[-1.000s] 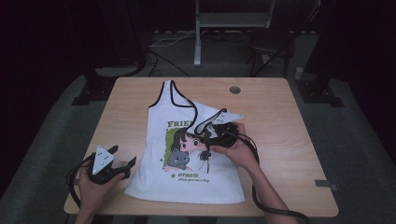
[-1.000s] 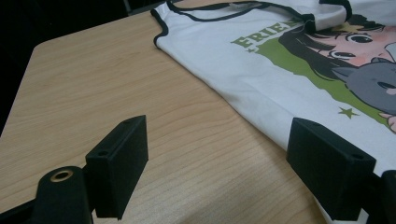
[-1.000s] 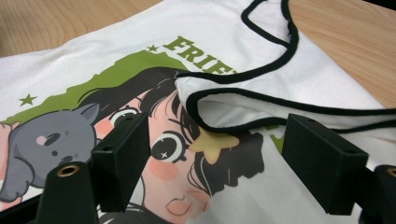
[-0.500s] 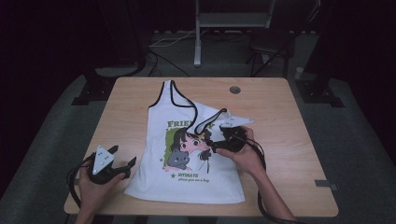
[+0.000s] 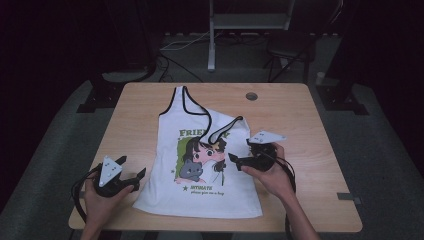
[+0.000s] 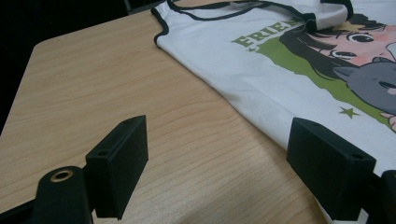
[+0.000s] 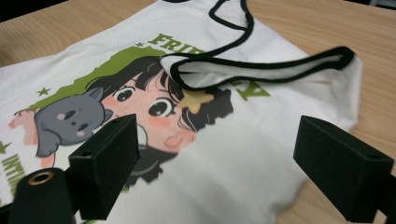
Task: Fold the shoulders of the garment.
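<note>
Your right gripper (image 5: 231, 158), jaws just spread and empty, hovers over the tank top (image 5: 200, 165); your left gripper (image 5: 141, 174), spread, rests at its eight o'clock.

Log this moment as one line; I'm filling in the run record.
left gripper: open, beside tank top hem | right gripper: jaws just opening, nothing between, over print | strap: folded onto chest

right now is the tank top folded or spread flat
Partly folded: the tank top lies flat on the table, but its right shoulder strap is turned over onto the print.
</note>
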The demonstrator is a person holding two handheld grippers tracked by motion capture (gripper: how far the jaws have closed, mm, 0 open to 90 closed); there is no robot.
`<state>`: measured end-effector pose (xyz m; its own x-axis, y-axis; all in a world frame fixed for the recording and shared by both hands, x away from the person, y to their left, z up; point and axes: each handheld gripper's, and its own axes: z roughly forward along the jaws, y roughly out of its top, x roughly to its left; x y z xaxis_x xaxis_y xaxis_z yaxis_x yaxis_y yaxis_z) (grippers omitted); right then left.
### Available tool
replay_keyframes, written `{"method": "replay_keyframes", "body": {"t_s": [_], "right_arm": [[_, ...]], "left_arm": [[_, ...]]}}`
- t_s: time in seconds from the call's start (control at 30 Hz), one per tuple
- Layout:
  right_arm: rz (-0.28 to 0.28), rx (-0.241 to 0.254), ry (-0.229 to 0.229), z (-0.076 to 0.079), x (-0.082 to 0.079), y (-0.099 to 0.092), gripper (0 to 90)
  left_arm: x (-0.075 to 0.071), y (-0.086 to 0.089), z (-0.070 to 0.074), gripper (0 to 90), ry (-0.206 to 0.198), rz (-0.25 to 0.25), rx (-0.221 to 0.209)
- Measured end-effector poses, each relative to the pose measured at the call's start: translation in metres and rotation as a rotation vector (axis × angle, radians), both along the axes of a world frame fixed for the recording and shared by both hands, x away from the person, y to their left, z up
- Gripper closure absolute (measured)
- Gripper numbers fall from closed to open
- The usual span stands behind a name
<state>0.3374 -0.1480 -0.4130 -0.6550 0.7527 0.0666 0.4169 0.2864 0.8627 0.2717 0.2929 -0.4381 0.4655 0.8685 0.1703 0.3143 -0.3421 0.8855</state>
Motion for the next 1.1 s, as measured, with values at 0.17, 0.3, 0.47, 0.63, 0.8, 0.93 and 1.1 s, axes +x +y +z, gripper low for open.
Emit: {"method": "replay_keyframes", "body": {"t_s": [0.17,0.3,0.47,0.63,0.8,0.93,1.1], "right_arm": [[-0.035,0.019,-0.009,0.001,-0.013,-0.015,13.4],[-0.06,0.03,-0.005,-0.002,-0.022,-0.026,13.4],[-0.088,0.039,-0.008,-0.004,-0.034,-0.038,13.4],[-0.106,0.041,-0.014,-0.005,-0.044,-0.048,13.3],[-0.13,0.048,-0.018,-0.008,-0.053,-0.056,13.3],[-0.143,0.05,-0.013,-0.013,-0.058,-0.062,13.3],[-0.166,0.061,-0.017,-0.017,-0.064,-0.069,13.3]], "left_arm": [[0.0,0.0,0.0,20.6,-0.001,0.001,0.003],[0.0,0.0,0.0,20.6,-0.002,0.001,0.003],[0.0,-0.001,0.0,20.6,0.0,0.0,0.011],[0.0,-0.001,0.0,20.6,0.0,0.002,0.01],[0.0,-0.001,0.0,20.6,0.002,0.002,0.011],[0.0,-0.001,0.0,20.6,0.002,0.003,0.011],[0.0,-0.001,0.0,20.6,0.004,0.003,0.012]]}}
